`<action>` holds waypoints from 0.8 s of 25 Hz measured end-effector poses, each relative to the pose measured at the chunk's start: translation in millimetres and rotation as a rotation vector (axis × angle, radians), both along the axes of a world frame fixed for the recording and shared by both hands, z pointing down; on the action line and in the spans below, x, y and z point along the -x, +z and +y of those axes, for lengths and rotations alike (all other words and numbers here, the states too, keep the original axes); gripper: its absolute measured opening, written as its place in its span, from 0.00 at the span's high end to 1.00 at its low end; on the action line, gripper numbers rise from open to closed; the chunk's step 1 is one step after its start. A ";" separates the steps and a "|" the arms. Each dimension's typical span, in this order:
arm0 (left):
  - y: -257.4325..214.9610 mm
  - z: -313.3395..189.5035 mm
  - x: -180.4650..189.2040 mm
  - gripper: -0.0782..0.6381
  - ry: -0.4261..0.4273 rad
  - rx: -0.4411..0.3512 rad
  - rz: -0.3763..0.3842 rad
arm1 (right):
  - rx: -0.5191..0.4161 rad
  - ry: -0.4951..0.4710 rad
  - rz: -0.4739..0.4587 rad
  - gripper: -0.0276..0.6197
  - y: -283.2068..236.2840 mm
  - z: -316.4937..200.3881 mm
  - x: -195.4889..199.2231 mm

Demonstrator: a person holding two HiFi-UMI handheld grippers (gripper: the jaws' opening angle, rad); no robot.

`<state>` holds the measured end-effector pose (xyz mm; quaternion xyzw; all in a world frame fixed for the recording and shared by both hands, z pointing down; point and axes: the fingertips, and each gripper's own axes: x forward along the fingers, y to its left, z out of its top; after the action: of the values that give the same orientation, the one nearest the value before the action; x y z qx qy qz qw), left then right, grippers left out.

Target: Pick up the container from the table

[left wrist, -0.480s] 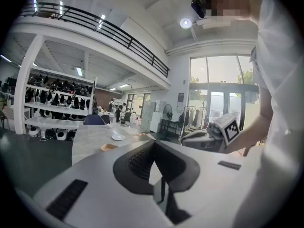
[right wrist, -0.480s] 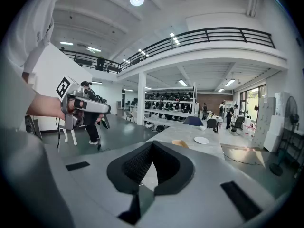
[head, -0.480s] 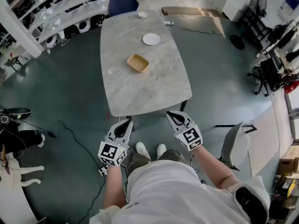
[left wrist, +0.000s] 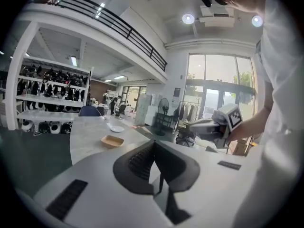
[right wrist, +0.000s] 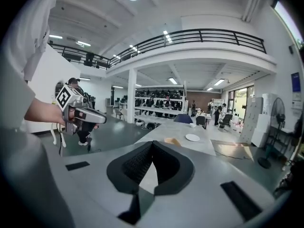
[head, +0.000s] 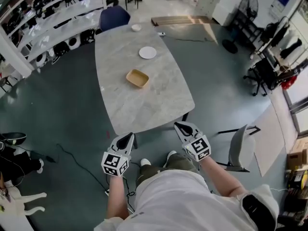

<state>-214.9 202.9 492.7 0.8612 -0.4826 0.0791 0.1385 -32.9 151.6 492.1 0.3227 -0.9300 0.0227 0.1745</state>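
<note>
Head view: grey stone table [head: 144, 105] runs away from the person toward 12 o'clock.

Container [head: 137, 78]: shallow tan tray, flat on the table at about mid-length, slightly left of the centre line. Nothing touches it.

White plate [head: 147, 52] lies at the container's 1 o'clock, apart from it. Small white bowl [head: 136, 27] sits near the far end at 12 o'clock. Blue chair [head: 114, 17] stands beyond that end, at 11 o'clock.

Left gripper [head: 129, 137]: just short of the near table edge, at the container's 6 o'clock and well apart from it. Jaws clenched, tips meeting, nothing between them.

Right gripper [head: 180, 125]: at the container's 5 o'clock, just off the near edge. Jaws clenched tip to tip, nothing gripped.

Both grippers point toward the table. Grey chair [head: 239, 148] stands at the right gripper's 4 o'clock.
</note>
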 end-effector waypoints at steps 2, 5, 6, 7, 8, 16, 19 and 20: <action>1.0 -7.9 -1.0 0.89 0.012 0.016 0.016 | 0.016 0.024 -0.001 0.94 2.6 -3.7 -7.4; 3.2 -30.3 -8.2 0.89 0.033 0.023 0.008 | 0.040 0.053 -0.006 0.94 10.5 -20.9 -17.7; 4.2 -38.9 -12.7 0.89 0.039 0.025 0.001 | 0.048 0.064 -0.011 0.94 13.0 -28.2 -22.0; 4.7 -48.0 -18.2 0.89 0.043 0.026 -0.006 | 0.055 0.074 -0.019 0.94 14.9 -36.1 -27.0; 4.7 -57.8 -24.6 0.89 0.047 0.026 -0.014 | 0.059 0.080 -0.028 0.94 15.8 -44.5 -32.2; 0.0 -158.2 -91.9 0.89 0.060 0.027 -0.118 | 0.022 -0.010 0.011 0.94 22.7 -126.3 -76.9; -1.5 -190.1 -121.2 0.89 0.050 0.028 -0.146 | 0.038 -0.040 0.003 0.94 28.8 -155.2 -101.6; -1.7 -198.9 -129.8 0.89 0.046 0.032 -0.149 | 0.040 -0.048 0.007 0.94 31.0 -163.9 -109.2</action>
<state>-85.1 3.9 491.0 0.8616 -0.4701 0.1538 0.1140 76.4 -12.3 523.1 0.2968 -0.9362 0.0360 0.1849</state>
